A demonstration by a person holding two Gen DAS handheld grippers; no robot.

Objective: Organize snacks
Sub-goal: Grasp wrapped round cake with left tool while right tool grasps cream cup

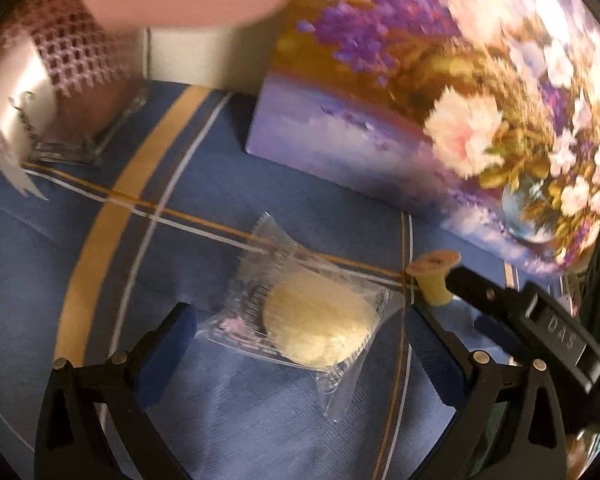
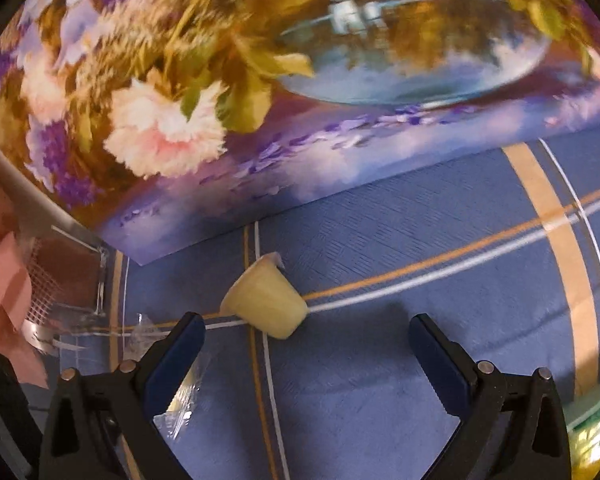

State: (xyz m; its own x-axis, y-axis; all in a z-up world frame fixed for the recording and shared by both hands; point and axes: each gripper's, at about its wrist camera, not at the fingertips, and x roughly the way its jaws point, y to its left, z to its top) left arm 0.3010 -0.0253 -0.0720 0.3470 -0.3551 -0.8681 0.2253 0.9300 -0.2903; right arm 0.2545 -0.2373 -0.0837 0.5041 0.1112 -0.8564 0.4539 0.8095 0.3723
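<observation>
Behind wrapped pastry (image 1: pixel 318 318), floral box (image 1: pixel 440 92).

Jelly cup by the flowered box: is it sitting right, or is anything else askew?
The jelly cup lies tipped on its side on the blue tablecloth, foil lid toward the flowered box, not upright. It looks sealed; no spill is visible. The wrapped pastry lies flat. Both hand-held grippers are open and empty.

Ahead of both grippers I see a blue tablecloth (image 1: pixel 228 152) with tan and white stripes. A flower painting (image 2: pixel 228 92) stands behind it; a pale wall (image 1: pixel 204 56) shows far left. Lighting is dim, warm.
</observation>
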